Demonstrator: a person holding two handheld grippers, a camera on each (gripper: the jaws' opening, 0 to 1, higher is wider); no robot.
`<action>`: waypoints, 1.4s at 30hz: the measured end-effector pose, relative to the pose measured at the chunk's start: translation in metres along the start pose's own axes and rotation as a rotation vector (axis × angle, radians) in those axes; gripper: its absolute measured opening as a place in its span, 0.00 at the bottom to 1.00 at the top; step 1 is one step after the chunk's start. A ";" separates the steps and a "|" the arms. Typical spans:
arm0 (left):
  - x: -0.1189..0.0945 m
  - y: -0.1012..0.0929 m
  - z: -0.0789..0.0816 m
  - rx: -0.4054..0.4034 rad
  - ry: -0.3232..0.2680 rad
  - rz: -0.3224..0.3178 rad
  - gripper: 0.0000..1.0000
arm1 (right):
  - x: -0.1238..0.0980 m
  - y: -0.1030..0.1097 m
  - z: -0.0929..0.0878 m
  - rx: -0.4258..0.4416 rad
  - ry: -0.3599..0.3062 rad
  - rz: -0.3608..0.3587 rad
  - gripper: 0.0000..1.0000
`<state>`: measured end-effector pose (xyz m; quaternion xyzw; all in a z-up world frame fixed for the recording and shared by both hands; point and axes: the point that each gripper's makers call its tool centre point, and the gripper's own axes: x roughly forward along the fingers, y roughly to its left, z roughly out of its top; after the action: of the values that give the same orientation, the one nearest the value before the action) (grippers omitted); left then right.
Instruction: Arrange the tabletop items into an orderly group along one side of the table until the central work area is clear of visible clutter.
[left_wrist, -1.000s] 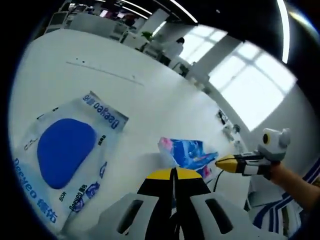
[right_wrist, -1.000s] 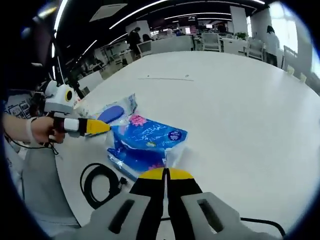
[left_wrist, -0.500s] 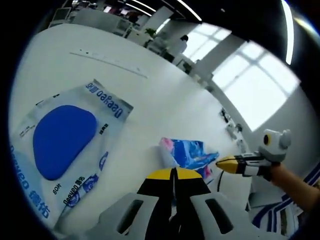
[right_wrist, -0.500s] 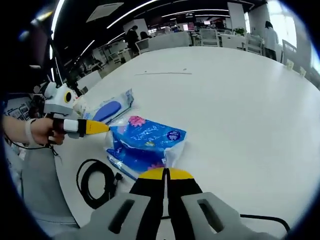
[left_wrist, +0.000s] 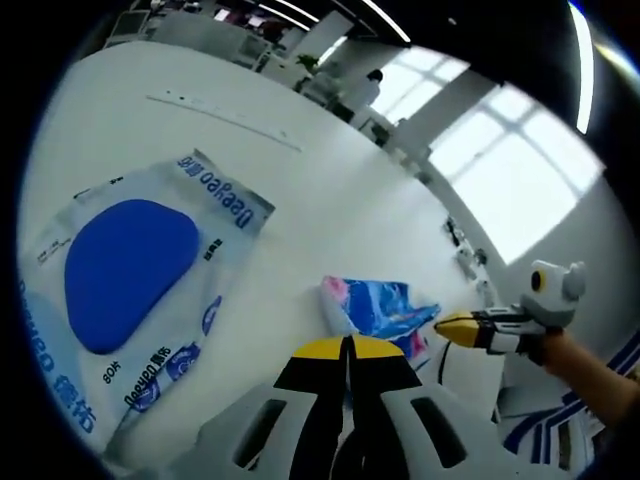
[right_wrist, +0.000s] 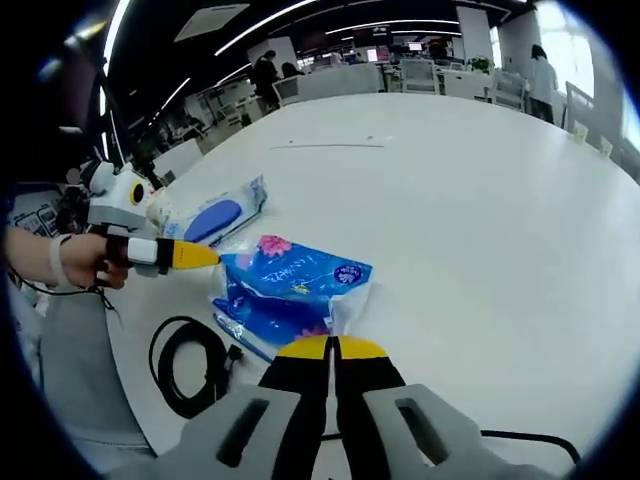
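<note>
Left gripper view: the left tool (left_wrist: 347, 345) has its yellow-tipped jaws pressed together with nothing between them, above the white worktop (left_wrist: 330, 200). A clear packet with a blue pad (left_wrist: 130, 290) inside lies flat on the worktop at the left. A blue patterned bag (left_wrist: 375, 308) lies just past the jaw tips, slightly right. The right tool (left_wrist: 455, 326) enters from the right, held by a hand (left_wrist: 545, 345); its yellow tip sits just beside the bag's right edge; whether they touch cannot be told.

Right gripper view: the right tool (right_wrist: 333, 348) is clenched, jaws meeting, gripping nothing. The blue patterned bag (right_wrist: 290, 295) lies directly ahead of the tips. The left tool (right_wrist: 200, 255), held by a hand (right_wrist: 85, 260), points its yellow tip at the bag's left corner. The clear packet (right_wrist: 215, 218) lies beyond it. A coiled black cable (right_wrist: 190, 365) rests on the worktop (right_wrist: 470, 200) near the bag, at lower left.
</note>
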<state>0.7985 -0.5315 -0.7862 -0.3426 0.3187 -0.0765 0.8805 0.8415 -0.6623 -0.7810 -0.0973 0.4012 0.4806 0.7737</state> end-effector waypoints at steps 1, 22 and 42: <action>0.000 0.001 0.000 -0.001 -0.003 0.002 0.00 | 0.000 0.000 0.000 0.002 0.000 0.000 0.00; -0.021 -0.007 0.008 0.022 -0.089 -0.035 0.16 | -0.011 -0.004 -0.010 -0.026 -0.003 -0.012 0.19; -0.127 -0.010 0.005 -0.092 -0.167 -0.047 0.71 | -0.027 0.014 0.014 -0.079 -0.014 0.012 0.41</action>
<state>0.7025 -0.4913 -0.7123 -0.3952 0.2391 -0.0534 0.8853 0.8319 -0.6653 -0.7492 -0.1218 0.3771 0.5014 0.7691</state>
